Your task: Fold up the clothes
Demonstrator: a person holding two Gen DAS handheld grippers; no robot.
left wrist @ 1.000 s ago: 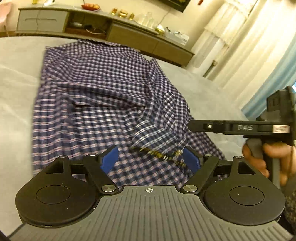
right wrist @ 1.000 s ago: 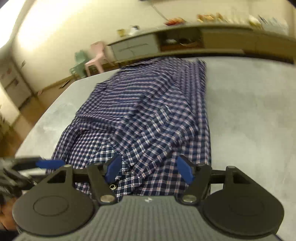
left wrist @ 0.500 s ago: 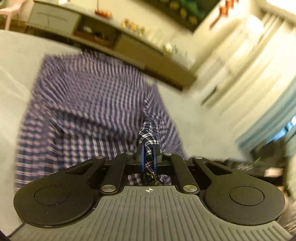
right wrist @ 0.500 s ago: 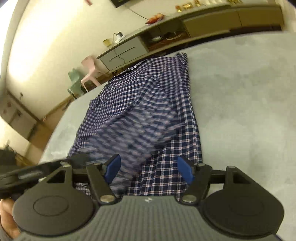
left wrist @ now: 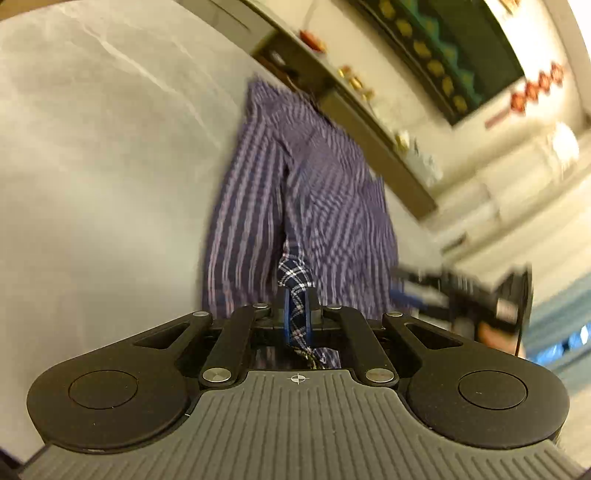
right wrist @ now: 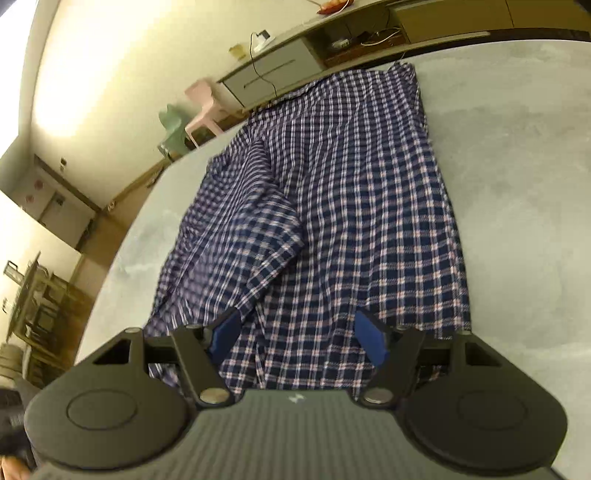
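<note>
A navy and white checked shirt [right wrist: 354, 206] lies spread on a grey table [right wrist: 517, 177]. My left gripper [left wrist: 297, 306] is shut on a fold of the checked shirt [left wrist: 295, 199], and the cloth rises taut from the table to its blue pads. That view is blurred by motion. My right gripper [right wrist: 297, 338] is open, its blue pads [right wrist: 225, 330] apart just above the shirt's near hem, with cloth under and between them. In the left wrist view the right gripper [left wrist: 454, 288] shows as a blur at the right, held by a hand [left wrist: 495, 334].
A long low cabinet [right wrist: 369, 33] with small items runs along the far wall. A pink chair [right wrist: 203, 107] and a green chair [right wrist: 173, 129] stand beyond the table's far left edge. Pale curtains [left wrist: 517, 206] hang at the right. Bare table [left wrist: 92, 184] lies left of the shirt.
My left gripper shut on a fold of the shirt and has lifted and swung it, tilting the view. My right gripper stayed open and dropped closer to the near hem.
</note>
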